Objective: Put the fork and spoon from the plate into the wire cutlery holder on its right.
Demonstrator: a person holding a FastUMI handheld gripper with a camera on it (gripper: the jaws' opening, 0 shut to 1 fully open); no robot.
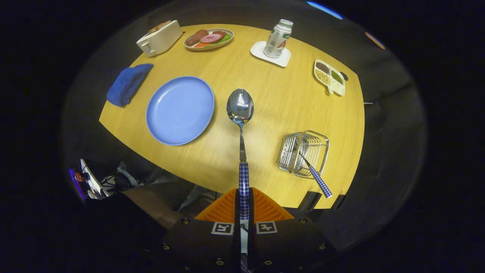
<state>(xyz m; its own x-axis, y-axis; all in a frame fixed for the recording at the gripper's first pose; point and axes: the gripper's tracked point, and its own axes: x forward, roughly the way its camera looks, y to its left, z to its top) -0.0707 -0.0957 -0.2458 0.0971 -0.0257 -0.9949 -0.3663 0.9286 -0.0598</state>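
Observation:
My gripper (244, 201) is shut on the checked blue-and-white handle of the spoon (240, 108). The spoon sticks out straight ahead of the fingers, high above the wooden table (265, 98), its shiny bowl facing me. The blue plate (180, 110) lies bare on the table, to the left of the spoon's bowl. The wire cutlery holder (305, 153) stands ahead to the right near the table's front edge. The fork (316, 176) leans inside it, its checked handle poking out toward me.
A folded blue cloth (128, 83) lies left of the plate. At the back stand a white toaster (159, 38), a dish of food (208, 38), a can on a white coaster (278, 38) and a divided snack tray (329, 76). Cables and gear lie below the table's left edge.

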